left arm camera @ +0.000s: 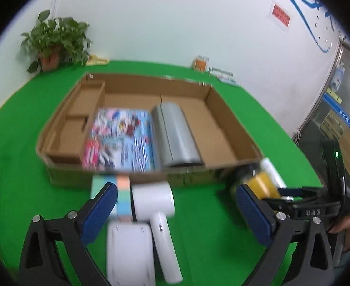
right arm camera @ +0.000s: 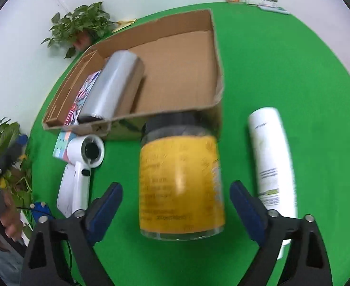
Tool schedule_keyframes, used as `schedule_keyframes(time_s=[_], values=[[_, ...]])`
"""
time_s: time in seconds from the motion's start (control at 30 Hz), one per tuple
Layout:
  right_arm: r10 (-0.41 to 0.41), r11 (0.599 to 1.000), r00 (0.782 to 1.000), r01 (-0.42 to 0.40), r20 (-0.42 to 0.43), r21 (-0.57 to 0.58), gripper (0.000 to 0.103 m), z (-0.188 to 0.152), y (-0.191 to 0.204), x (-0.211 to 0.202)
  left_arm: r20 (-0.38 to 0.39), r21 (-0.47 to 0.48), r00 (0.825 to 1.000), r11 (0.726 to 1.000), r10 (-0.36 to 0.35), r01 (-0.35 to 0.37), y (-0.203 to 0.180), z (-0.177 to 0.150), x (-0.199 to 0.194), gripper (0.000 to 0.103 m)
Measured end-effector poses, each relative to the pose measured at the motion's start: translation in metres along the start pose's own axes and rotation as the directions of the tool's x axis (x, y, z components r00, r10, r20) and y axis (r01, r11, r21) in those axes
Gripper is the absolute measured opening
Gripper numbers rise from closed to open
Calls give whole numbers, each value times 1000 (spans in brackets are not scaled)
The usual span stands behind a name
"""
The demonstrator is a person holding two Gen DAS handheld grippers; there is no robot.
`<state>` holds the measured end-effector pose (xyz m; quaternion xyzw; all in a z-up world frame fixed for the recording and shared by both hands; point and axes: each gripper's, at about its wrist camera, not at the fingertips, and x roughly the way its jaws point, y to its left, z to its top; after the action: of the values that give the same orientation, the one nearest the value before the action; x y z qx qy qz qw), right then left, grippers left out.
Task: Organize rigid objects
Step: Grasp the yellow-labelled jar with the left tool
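The right claw (right arm camera: pixel 176 205) stands wide, its blue pads (right arm camera: pixel 108 202) on either side of a jar (right arm camera: pixel 181 181) with a yellow label and a dark lid. The jar lies on its side on the green table (right arm camera: pixel 282 76), lid toward the cardboard box (right arm camera: pixel 214 52), and there is clear green between each pad and the glass, so nothing is gripped. Just to the right of the jar lies a white bottle (right arm camera: pixel 271 157), also on its side, partly behind the right finger.

The left claw (left arm camera: pixel 175 205) is spread wide too and holds nothing. Between its fingers, on the table, lie a white flat device (left arm camera: pixel 129 250) and a white hair dryer (left arm camera: pixel 156 202), its handle nearest and its barrel toward the box. The left pad (left arm camera: pixel 103 205) overlaps a box with pastel colour blocks (left arm camera: pixel 122 195); whether it touches it cannot be told.

Farther off, the cardboard box sits on the table with low walls and small compartments at its left end. In its main compartment a colourful picture book (left arm camera: pixel 120 138) lies flat, and a grey cylinder (left arm camera: pixel 175 135) lies on its side just to the right of the book. The right part of the box is bare cardboard.

At the far table edge stand a potted plant (left arm camera: pixel 53 43), an orange packet (left arm camera: pixel 200 63) and some small flat cartons (left arm camera: pixel 222 74), against a white wall.
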<state>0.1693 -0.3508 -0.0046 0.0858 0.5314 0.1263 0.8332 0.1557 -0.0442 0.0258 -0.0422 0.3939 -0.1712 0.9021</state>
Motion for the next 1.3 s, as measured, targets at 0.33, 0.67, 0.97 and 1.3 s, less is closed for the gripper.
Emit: schedule_keyframes(time_s=[0.33, 0.67, 0.97, 1.3], values=[[-88, 981, 996, 88, 3, -174, 75, -75, 26, -17, -291, -208, 865, 909, -409, 360, -16, -31, 22, 100], [236, 964, 971, -239, -36, -117, 95, -98, 39, -47, -412, -367, 731, 833, -544, 413, -21, -59, 58, 100], [361, 932, 916, -363, -174, 24, 77, -98, 53, 8, -456, -365, 750, 869, -480, 334, -14, -67, 70, 87], [307, 950, 938, -311, -158, 0, 83, -99, 69, 18, -438, -357, 765, 873, -471, 333, -5, -75, 65, 86]])
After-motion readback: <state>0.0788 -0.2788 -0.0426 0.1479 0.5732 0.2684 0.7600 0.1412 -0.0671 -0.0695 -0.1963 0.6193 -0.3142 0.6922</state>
